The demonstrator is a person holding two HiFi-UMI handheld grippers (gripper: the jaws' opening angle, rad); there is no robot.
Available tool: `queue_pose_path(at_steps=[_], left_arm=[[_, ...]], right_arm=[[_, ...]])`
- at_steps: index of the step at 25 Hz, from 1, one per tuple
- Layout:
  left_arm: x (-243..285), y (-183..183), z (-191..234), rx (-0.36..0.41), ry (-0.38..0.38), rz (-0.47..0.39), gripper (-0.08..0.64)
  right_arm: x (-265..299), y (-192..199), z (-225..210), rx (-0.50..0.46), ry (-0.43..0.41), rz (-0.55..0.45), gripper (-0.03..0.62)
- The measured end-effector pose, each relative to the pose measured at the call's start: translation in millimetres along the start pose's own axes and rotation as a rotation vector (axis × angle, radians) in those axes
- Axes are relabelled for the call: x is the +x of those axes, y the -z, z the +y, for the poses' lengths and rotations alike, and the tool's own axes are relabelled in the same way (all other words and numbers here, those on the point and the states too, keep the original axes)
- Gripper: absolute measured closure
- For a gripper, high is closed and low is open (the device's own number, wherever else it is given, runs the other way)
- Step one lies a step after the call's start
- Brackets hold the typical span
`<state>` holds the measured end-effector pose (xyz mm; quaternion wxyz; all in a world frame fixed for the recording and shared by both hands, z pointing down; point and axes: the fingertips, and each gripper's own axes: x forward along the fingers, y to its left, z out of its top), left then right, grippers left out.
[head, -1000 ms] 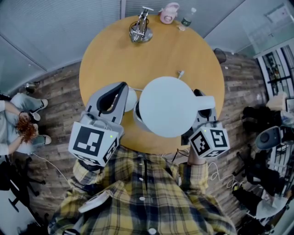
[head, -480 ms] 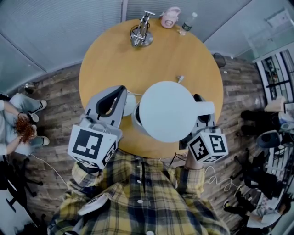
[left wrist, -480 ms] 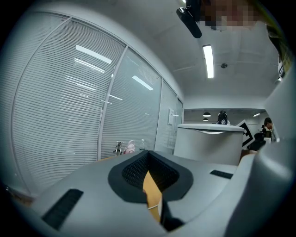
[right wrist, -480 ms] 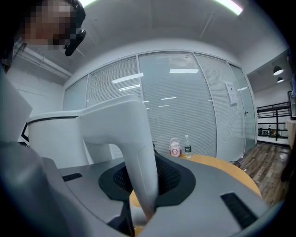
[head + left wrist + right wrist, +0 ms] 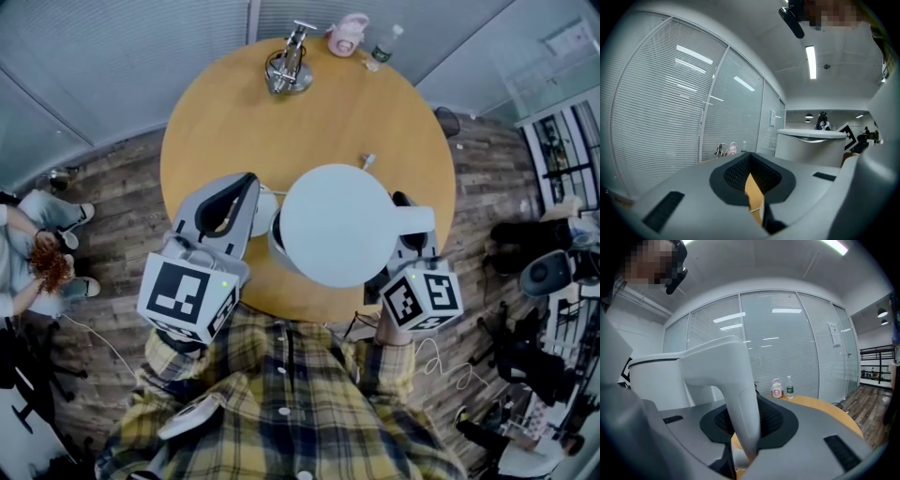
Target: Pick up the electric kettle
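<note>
nothing was moved since a second ago. the electric kettle [image 5: 335,223], likely heavy, is clamped at its stiff handle [image 5: 740,380] by the right tool [image 5: 743,441]; the left tool [image 5: 754,187] is kept ajar, empty.

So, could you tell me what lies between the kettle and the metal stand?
Only bare tabletop lies between the kettle and the metal stand, as the head view shows.
</note>
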<state>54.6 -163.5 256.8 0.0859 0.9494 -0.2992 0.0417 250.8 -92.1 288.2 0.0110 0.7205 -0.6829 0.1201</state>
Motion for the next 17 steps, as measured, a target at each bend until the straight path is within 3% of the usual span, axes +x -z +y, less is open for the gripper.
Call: queue_pose_path(at_steps=[17], left_arm=[[1.3,3.8,-9.1,-0.003,0.015,0.008,0.557]], right_arm=[[-6.9,2.7,-6.2,0.003,0.012,0.002,0.489]])
